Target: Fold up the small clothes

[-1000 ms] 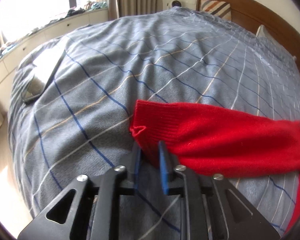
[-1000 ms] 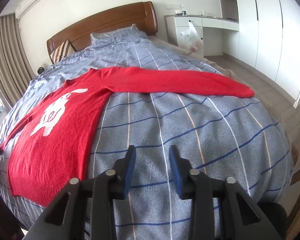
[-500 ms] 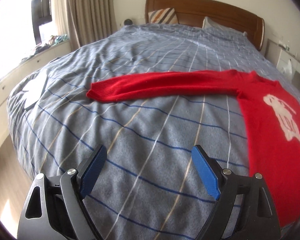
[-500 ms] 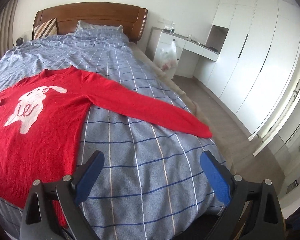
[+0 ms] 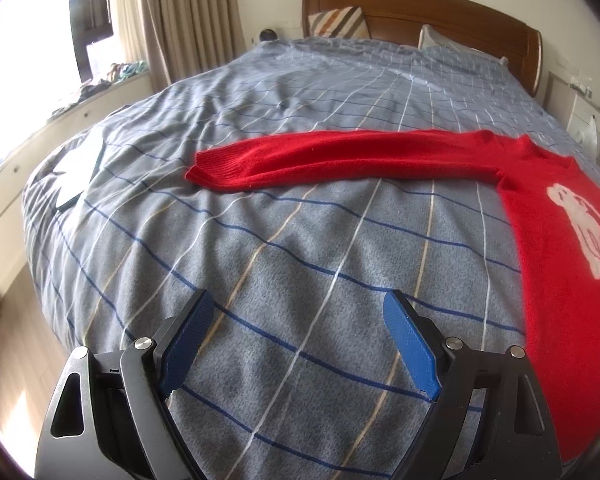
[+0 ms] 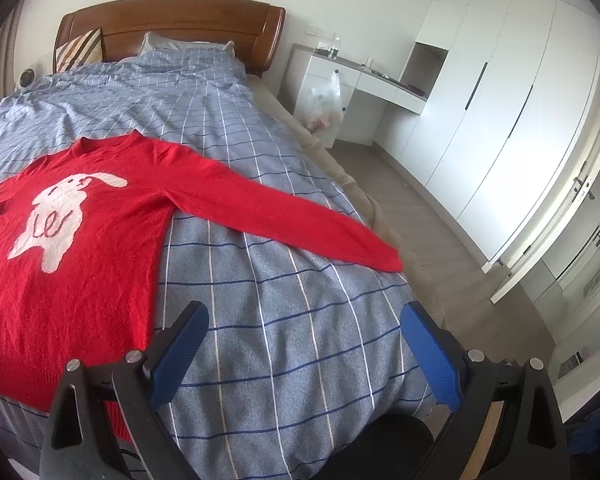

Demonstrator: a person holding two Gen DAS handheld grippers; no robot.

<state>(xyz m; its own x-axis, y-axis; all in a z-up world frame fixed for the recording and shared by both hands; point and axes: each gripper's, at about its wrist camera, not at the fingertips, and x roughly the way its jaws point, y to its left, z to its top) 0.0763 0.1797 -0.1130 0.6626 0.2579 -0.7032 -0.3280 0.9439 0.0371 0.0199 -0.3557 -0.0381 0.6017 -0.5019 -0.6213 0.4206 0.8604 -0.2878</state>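
This is a bedroom in a home. A large bed with a grey-blue checked cover fills the room, and its wooden headboard stands at 12 o'clock with pillows against it. At 2 o'clock are white wardrobes and a small white desk. In the left view, beige curtains hang at 11 o'clock beside a bright window.
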